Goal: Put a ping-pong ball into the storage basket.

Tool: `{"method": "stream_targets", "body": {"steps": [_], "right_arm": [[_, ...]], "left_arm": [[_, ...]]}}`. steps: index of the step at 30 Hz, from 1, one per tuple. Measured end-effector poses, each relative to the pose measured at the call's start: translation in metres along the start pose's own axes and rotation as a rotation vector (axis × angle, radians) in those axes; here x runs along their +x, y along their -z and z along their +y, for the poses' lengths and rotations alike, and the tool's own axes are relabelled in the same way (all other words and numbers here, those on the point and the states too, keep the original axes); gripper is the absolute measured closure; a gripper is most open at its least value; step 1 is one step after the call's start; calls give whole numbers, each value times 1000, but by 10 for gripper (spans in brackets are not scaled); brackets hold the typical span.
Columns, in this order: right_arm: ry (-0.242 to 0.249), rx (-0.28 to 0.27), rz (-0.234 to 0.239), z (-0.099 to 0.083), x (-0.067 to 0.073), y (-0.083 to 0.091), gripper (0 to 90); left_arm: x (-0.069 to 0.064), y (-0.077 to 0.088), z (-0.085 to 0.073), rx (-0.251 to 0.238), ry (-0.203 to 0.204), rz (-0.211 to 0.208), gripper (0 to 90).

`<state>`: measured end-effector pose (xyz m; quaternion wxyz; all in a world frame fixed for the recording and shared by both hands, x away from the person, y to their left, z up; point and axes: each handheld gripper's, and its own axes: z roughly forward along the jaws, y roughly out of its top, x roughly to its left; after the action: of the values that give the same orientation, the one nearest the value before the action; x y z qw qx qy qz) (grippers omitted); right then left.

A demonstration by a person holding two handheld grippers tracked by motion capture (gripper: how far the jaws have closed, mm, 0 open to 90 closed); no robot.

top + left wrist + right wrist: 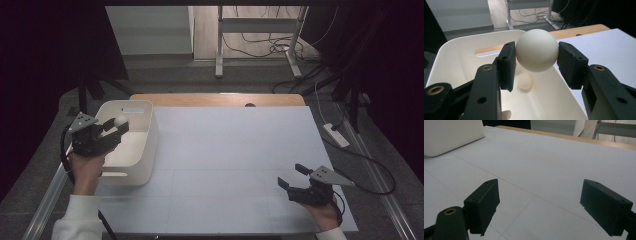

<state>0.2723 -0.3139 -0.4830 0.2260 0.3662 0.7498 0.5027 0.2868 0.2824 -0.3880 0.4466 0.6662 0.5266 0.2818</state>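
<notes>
The left claw (536, 62) pinches the ball (537, 50) above the bin (454, 52), so the step in hand is likely the drop, which calls for spreading its jaws, while the right claw (540, 205) rests spread and empty on the counter (554, 165).

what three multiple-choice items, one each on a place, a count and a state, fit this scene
1. Where is the white ball?
A. on the table
B. between the left gripper's pads, above the white bin
C. in the right gripper

2. How many balls lie in the bin?
A. one
B. three
C. five

3. How is the right gripper?
A. shut on a ball
B. open, holding nothing
C. shut on the bin's rim

Key: B, both pads press the ball over the bin; A, a single ball on the bin floor; B, its jaws stand apart over the bare white table.
</notes>
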Motion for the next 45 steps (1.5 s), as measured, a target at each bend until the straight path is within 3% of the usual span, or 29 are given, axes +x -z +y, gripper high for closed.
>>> {"method": "stream_targets", "body": {"steps": [5, 16, 25, 32, 37, 39, 45], "right_arm": [[1, 1, 0, 0, 0, 0, 154], [1, 2, 1, 0, 0, 0, 154], [3, 4, 3, 0, 0, 0, 154], [4, 7, 3, 0, 0, -1, 154], [3, 9, 4, 0, 0, -1, 154], [3, 9, 4, 0, 0, -1, 154], [3, 9, 3, 0, 0, -1, 154]], "left_arm": [[-1, -8, -2, 73, -31, 57, 505], [0, -22, -4, 143, -47, 67, 504], [5, -26, -8, 184, -33, 67, 501], [6, -25, -7, 175, -34, 68, 480], [5, -24, -6, 132, -16, 47, 255], [4, -23, -6, 119, -15, 39, 211], [-6, -16, -3, 78, -21, -51, 180]]}}
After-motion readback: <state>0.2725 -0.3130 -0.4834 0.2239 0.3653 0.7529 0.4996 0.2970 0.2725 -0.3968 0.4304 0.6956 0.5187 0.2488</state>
